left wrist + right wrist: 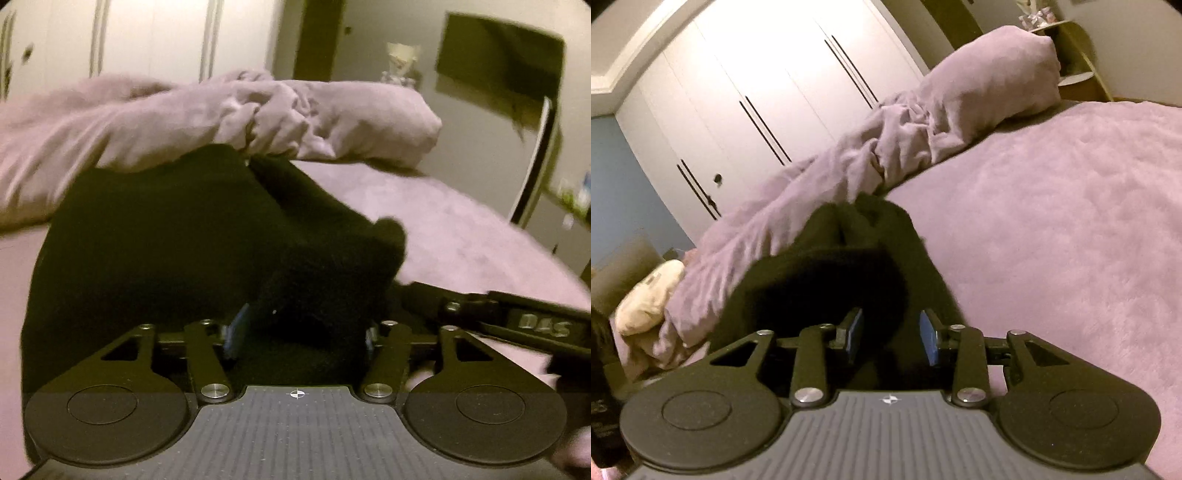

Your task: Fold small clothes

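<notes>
A black garment [166, 240] lies bunched on the pink bed cover [461, 229]. In the left wrist view my left gripper [299, 332] has its blue pads [236, 328] wide apart, with a fold of the black cloth lying between them. The right gripper's body [517, 321] comes in from the right, next to it. In the right wrist view my right gripper [892, 336] has its blue pads [929, 341] pressed on a thick fold of the black garment [831, 273], which stretches away from it.
A rumpled pink duvet [129, 122] and pillow [993, 70] lie behind the garment. White wardrobe doors [757, 92] stand beyond the bed. A cream cushion [646, 295] is at the left. A nightstand [1078, 55] stands far right. Flat bed cover [1052, 221] extends to the right.
</notes>
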Available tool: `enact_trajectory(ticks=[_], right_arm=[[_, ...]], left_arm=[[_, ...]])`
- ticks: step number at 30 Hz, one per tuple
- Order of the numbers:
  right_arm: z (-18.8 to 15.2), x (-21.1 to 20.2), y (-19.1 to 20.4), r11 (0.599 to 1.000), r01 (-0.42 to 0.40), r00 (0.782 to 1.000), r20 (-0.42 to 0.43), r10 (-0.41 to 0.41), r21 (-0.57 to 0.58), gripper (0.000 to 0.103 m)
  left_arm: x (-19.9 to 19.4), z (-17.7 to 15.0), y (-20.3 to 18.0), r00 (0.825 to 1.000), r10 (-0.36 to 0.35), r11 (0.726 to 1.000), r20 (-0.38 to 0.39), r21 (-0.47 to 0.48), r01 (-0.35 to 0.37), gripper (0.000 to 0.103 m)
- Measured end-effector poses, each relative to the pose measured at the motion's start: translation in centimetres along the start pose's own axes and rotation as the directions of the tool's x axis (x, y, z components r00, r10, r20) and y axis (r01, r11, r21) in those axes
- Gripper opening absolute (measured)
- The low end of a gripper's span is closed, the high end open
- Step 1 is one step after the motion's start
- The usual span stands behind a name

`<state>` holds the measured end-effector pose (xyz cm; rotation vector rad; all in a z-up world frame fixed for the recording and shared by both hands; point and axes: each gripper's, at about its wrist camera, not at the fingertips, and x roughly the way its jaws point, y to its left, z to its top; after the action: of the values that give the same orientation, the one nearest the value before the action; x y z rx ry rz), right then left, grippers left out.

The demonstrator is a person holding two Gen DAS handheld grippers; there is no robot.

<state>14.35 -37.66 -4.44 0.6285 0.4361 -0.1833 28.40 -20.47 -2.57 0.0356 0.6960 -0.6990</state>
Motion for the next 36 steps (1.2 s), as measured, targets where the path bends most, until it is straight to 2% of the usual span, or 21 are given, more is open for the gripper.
enact_trajectory(ticks=[1,2,3,5,7,10,11,12,14,16,18,20,22,23,26,29,31,33,34,36], right_arm=[[0.3,0.0,0.1,1.000,-0.016,1.000,0.002,0.016,0.000,0.041],[0.6,-0.1,0.4,0.999,-0.035,0.999,0.003,0.035,0.003,0.046],[1.0,-0.1,0.9,0.999,-0.043,0.999,0.005,0.043,0.004,0.051],[2.0,-0.6,1.5,0.999,-0.034,0.999,0.023,0.034,0.000,0.053],[3.4,-1.5,1.9,1.000,-0.029,0.997,0.073,0.028,0.007,0.054],[5.8,-1.1,3.1,0.997,-0.071,0.992,0.109,0.069,0.008,0.058],[6.4,-0.4,3.9,0.996,-0.087,0.992,0.090,0.087,-0.009,0.060],[6.9,0.9,4.7,0.994,-0.105,0.993,0.043,0.107,-0.035,0.068],[7.2,4.6,6.2,0.986,-0.150,0.985,-0.093,0.144,-0.068,0.077],[6.8,8.5,7.0,0.992,-0.084,0.977,-0.202,0.065,-0.091,0.077],[5.9,11.9,7.6,0.989,-0.033,0.957,-0.291,-0.012,-0.147,0.076],[5.2,13.9,7.8,0.986,-0.040,0.941,-0.338,-0.018,-0.164,0.073],[5.0,13.6,8.4,0.982,-0.068,0.947,-0.321,0.008,-0.178,0.048],[5.0,13.1,8.7,0.977,-0.089,0.951,-0.309,0.026,-0.192,0.024],[5.3,10.7,10.3,0.954,-0.054,0.976,-0.218,-0.012,-0.294,0.009],[5.7,7.5,11.3,0.926,-0.043,0.995,-0.103,0.005,-0.374,0.008],[5.2,7.1,10.6,0.910,0.009,0.995,-0.088,-0.050,-0.414,0.008],[4.1,8.5,8.3,0.906,0.084,0.981,-0.126,-0.149,-0.416,0.008],[3.3,9.8,6.7,0.913,0.106,0.968,-0.170,-0.185,-0.393,0.008],[2.6,10.1,5.3,0.926,0.090,0.971,-0.174,-0.163,-0.366,0.010]], left_arm=[[-1.1,0.0,0.4,1.000,-0.020,0.998,-0.011,-0.055,0.019,0.075],[-1.9,-0.1,0.9,0.999,-0.032,0.995,-0.020,-0.093,0.030,0.077],[-3.0,-0.2,1.3,0.999,-0.041,0.992,-0.020,-0.119,0.038,0.078],[-4.9,-0.3,2.7,0.999,-0.031,0.990,-0.022,-0.139,0.028,0.081],[-7.0,-1.6,4.0,0.999,0.040,0.989,-0.009,-0.142,-0.041,0.084],[-9.3,-3.6,6.5,0.985,0.172,0.969,-0.013,-0.178,-0.172,0.084],[-9.6,-4.2,7.4,0.982,0.189,0.960,-0.025,-0.206,-0.191,0.084],[-9.7,-4.6,8.4,0.981,0.187,0.951,-0.048,-0.241,-0.193,0.084],[-9.3,-4.9,9.8,0.979,0.184,0.929,-0.089,-0.310,-0.203,0.083],[-9.0,-4.8,10.6,0.977,0.194,0.921,-0.092,-0.326,-0.214,0.083],[-8.9,-4.5,11.1,0.972,0.218,0.916,-0.093,-0.325,-0.236,0.083],[-8.6,-3.9,11.7,0.971,0.222,0.915,-0.090,-0.326,-0.239,0.083],[-8.8,-3.7,12.3,0.968,0.232,0.909,-0.097,-0.333,-0.251,0.083],[-8.6,-3.3,12.5,0.966,0.238,0.905,-0.096,-0.340,-0.257,0.083],[-8.1,-2.0,12.5,0.959,0.268,0.893,-0.091,-0.351,-0.282,0.083],[-7.6,-0.6,11.9,0.934,0.346,0.870,-0.090,-0.342,-0.355,0.083],[-6.6,0.3,11.6,0.924,0.370,0.866,-0.100,-0.324,-0.382,0.083],[-4.9,0.7,11.6,0.928,0.345,0.869,-0.143,-0.325,-0.373,0.084],[-3.9,0.8,11.5,0.934,0.309,0.881,-0.179,-0.316,-0.352,0.084],[-1.9,0.6,11.0,0.940,0.240,0.911,-0.243,-0.278,-0.305,0.084]])
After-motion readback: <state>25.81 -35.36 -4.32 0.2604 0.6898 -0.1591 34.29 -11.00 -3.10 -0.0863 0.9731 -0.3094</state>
